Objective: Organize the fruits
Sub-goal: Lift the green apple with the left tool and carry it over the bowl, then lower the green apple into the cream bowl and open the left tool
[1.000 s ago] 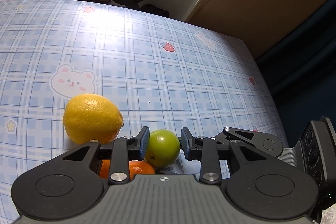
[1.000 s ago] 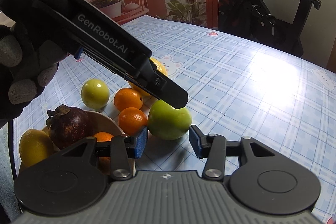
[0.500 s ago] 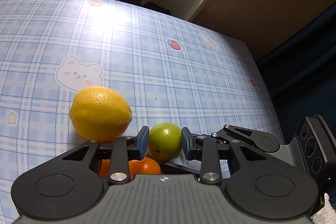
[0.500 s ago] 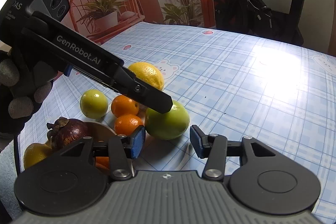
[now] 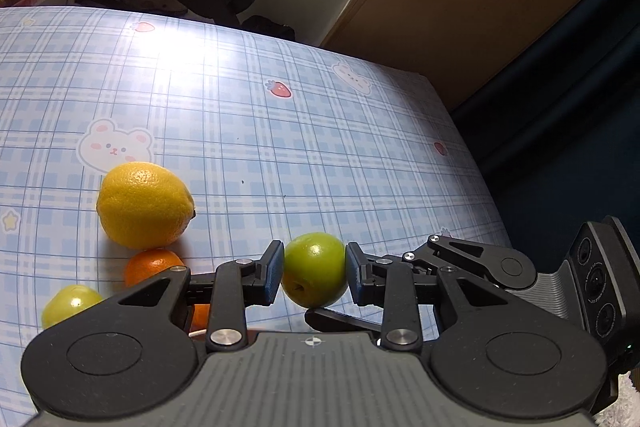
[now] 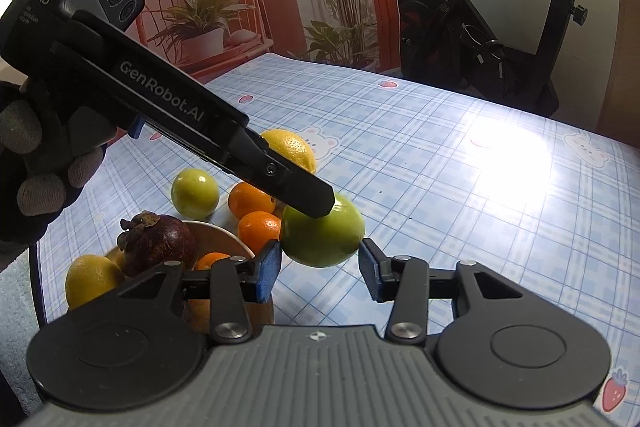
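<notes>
Here, going left to right: my left gripper clamps the green fruit just above the table, right of the lemon. My right gripper stands released just beside that fruit.

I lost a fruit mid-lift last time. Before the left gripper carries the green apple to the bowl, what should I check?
1. Left gripper pads on both sides of the green apple: ok.
2. Apple off the tablecloth: cannot tell.
3. Right gripper clear of the apple: not ok; it is open, with one pad at the apple's side.
4. Room in the bowl: cannot tell; a mangosteen and an orange already sit there.
5. Path to the bowl: not ok; two oranges lie between.
</notes>
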{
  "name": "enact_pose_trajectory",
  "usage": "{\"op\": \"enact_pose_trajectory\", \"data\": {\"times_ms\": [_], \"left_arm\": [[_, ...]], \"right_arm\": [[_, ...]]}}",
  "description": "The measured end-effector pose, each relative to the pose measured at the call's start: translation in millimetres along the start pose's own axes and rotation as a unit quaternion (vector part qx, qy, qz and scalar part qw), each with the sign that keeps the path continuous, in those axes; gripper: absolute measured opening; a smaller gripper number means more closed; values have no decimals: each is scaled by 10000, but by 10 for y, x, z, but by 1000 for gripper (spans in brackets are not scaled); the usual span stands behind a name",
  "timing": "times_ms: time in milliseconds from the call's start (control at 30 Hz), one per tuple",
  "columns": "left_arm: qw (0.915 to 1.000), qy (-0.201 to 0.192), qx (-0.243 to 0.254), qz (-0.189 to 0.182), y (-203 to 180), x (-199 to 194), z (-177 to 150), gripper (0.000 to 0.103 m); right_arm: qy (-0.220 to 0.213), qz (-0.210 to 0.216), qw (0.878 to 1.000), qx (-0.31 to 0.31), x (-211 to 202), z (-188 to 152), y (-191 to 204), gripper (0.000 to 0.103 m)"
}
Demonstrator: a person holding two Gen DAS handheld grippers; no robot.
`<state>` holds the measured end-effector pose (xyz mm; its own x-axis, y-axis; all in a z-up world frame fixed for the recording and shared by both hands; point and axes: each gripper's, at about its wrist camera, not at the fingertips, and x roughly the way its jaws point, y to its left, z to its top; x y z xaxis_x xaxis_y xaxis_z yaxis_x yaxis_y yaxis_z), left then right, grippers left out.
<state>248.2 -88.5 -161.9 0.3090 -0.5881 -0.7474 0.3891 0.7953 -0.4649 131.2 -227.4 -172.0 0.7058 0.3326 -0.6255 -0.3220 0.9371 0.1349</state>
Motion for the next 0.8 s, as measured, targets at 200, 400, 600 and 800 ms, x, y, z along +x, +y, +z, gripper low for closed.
{"op": "enact_pose_trajectory", "data": {"times_ms": [200,400,600,800], "left_arm": [[9995,-89,245,-157,-300,-245,-252,34],[9985,-33,415,-348,-431,-474,-591,34],[9986,138,340,-382,-391,-553,-915,34],[9988,255,242,-331,-284,-558,-1145,34]], "right_arm": [[-53,-165,9998,-84,-393,-90,246,46],[46,-320,9993,-193,-709,-226,553,46],[155,-284,9995,-36,-818,-475,814,46],[392,-180,9991,-19,-767,-587,932,46]]}}
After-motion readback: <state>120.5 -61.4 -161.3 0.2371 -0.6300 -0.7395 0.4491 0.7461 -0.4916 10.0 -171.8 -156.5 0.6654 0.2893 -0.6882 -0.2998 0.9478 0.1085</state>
